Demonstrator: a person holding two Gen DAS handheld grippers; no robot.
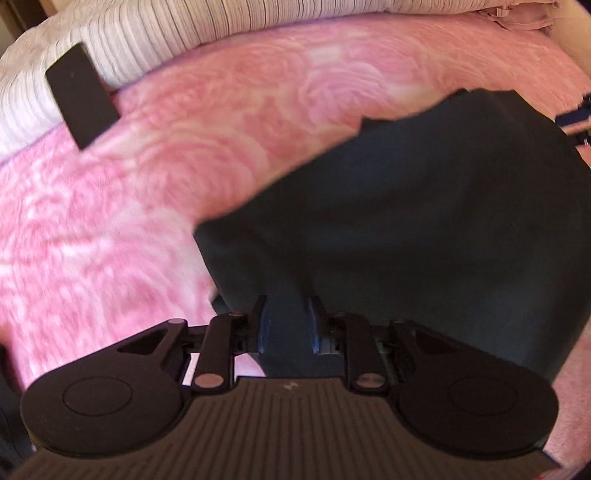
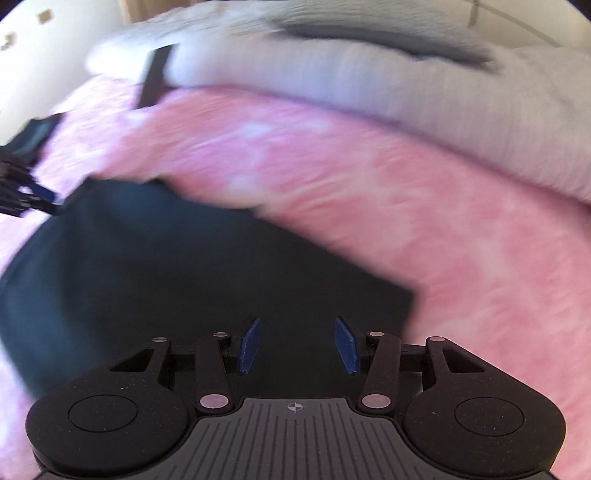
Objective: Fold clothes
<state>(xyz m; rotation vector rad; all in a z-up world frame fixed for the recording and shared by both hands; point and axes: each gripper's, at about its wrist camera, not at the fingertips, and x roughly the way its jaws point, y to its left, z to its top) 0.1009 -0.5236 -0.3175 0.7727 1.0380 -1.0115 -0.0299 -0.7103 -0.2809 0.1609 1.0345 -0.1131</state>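
Observation:
A dark navy garment (image 1: 424, 221) lies on a pink rose-patterned blanket (image 1: 184, 166). My left gripper (image 1: 286, 317) is shut on a bunched fold of the garment's near edge, which fills the gap between its blue pads. In the right wrist view the same garment (image 2: 166, 266) spreads over the left and centre. My right gripper (image 2: 297, 343) is open just above the garment's near right corner, with nothing between its blue pads (image 2: 249, 345). The left gripper (image 2: 22, 184) shows at the far left of the right wrist view. The right gripper shows at the right edge of the left wrist view (image 1: 578, 118).
A white striped pillow or duvet (image 1: 147, 33) lies along the far side of the bed, also in the right wrist view (image 2: 406, 92). A flat black rectangular object (image 1: 82, 95) rests against it at the left. A pale wall (image 2: 55, 55) stands beyond the bed.

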